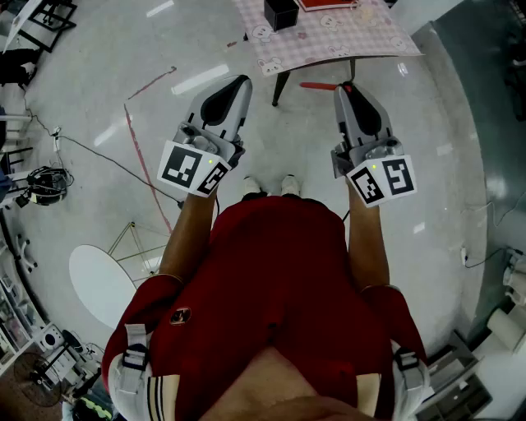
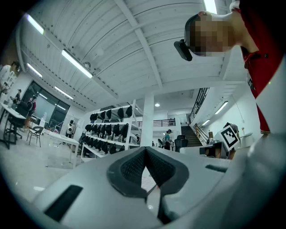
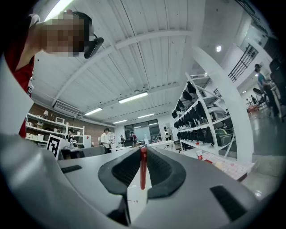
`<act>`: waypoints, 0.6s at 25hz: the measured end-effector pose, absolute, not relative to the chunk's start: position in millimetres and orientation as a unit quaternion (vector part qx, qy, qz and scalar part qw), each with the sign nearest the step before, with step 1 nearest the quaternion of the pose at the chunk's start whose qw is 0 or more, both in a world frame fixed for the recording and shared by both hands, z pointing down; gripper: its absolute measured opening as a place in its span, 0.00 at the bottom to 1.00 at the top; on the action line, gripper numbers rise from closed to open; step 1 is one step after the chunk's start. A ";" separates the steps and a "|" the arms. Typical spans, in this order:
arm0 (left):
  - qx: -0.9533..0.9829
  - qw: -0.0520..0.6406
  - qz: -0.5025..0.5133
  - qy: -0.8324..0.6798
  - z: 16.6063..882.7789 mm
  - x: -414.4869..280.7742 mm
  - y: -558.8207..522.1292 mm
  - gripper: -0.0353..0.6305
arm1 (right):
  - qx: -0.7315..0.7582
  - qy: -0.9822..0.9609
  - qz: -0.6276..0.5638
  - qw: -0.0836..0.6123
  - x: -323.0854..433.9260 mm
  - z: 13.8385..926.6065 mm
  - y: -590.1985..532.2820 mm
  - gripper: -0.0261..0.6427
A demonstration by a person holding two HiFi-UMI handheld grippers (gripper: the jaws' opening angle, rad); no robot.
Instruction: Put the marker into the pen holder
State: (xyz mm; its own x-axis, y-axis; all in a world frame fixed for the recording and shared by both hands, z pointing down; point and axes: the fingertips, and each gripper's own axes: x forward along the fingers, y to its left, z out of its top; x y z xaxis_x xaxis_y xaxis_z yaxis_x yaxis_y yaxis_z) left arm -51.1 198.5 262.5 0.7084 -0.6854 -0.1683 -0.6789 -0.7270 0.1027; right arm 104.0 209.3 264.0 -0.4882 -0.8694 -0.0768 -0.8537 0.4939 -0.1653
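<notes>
Presently the right gripper (image 1: 345, 86) is clamped on the marker (image 1: 316, 85), a slim red stick pinched near the jaw tips. In the right gripper view the marker (image 3: 143, 169) crosses the pads at a right angle. From the head view its free length juts sideways toward the left gripper (image 1: 242, 80), roughly level. The left gripper's jaws are closed tip to tip with nothing between them.

The pen holder (image 1: 281, 13), a black open-topped box, stands on the near part of the table (image 1: 362, 37). It is ahead of the right gripper, off to its left, and well apart from it.

Judgement: the marker must be carried forward and leftward, then turned end-down over the opening. The right hand, already holding it, is the one to do so.
</notes>
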 end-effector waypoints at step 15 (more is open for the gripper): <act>0.923 0.013 -0.095 -0.372 270.7 -94.3 188.8 0.06 | -0.501 0.859 -0.054 0.090 64.8 263.0 193.9 0.10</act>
